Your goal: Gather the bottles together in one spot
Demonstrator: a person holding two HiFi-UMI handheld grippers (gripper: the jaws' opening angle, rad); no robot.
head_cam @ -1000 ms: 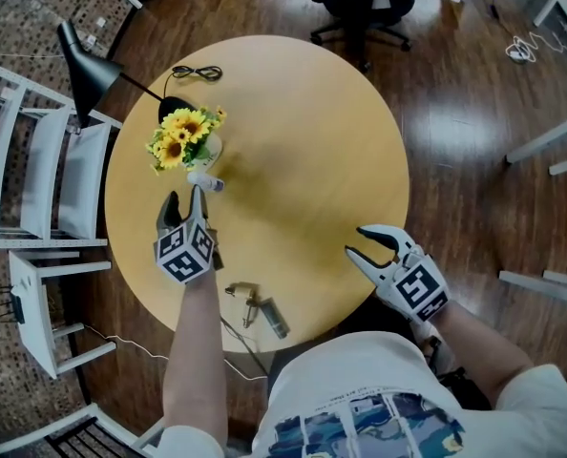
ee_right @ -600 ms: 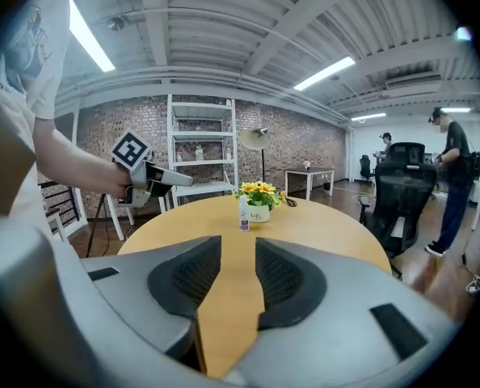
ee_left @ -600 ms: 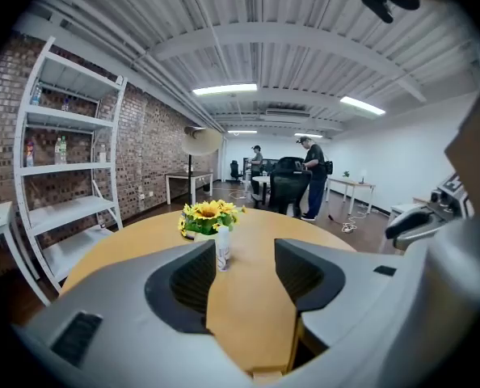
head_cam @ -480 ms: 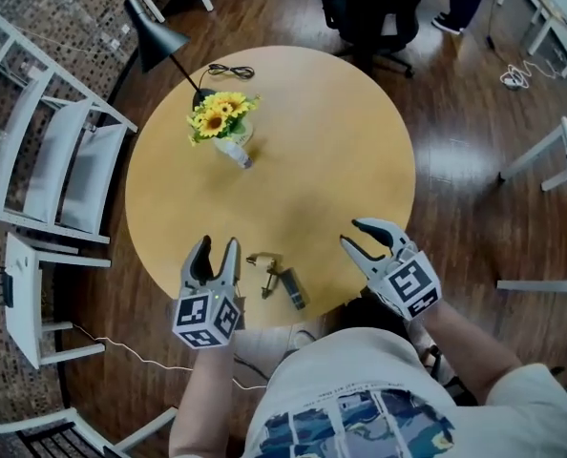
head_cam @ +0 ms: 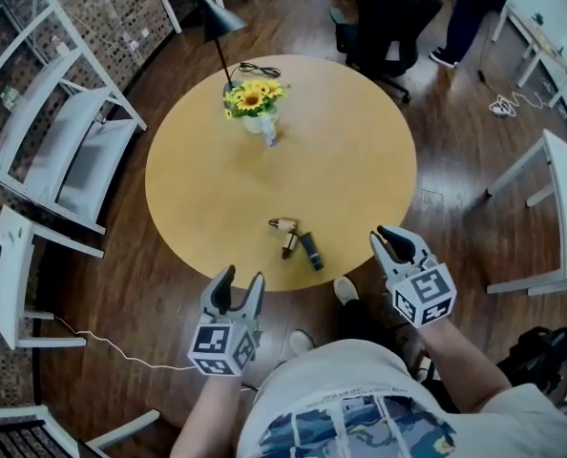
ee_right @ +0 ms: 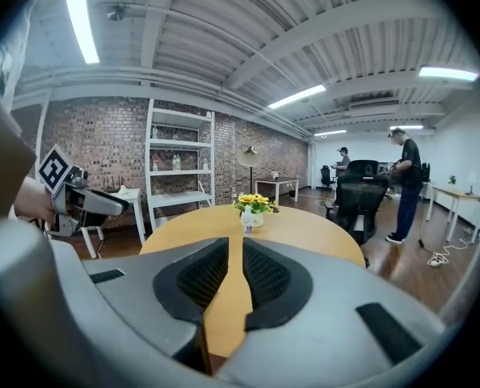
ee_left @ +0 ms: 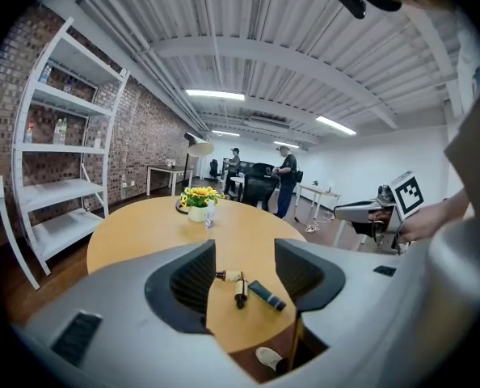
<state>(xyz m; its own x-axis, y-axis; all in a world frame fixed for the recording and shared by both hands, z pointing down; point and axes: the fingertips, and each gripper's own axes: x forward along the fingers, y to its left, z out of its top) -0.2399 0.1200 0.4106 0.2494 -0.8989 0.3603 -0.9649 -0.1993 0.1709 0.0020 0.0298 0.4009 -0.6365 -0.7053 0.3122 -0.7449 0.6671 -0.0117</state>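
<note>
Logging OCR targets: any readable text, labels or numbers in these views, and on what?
No text is readable anywhere.
Bottles: labels too small to read.
Shirt: print too blurred to read.
Cubes: square marker patterns only, no letters or numbers.

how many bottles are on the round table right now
4. Three lie clustered at the near edge of the table: tan bottle, brown bottle, dark blue bottle. The fourth bottle stands beside the flower vase, whose blooms might hide more.
</note>
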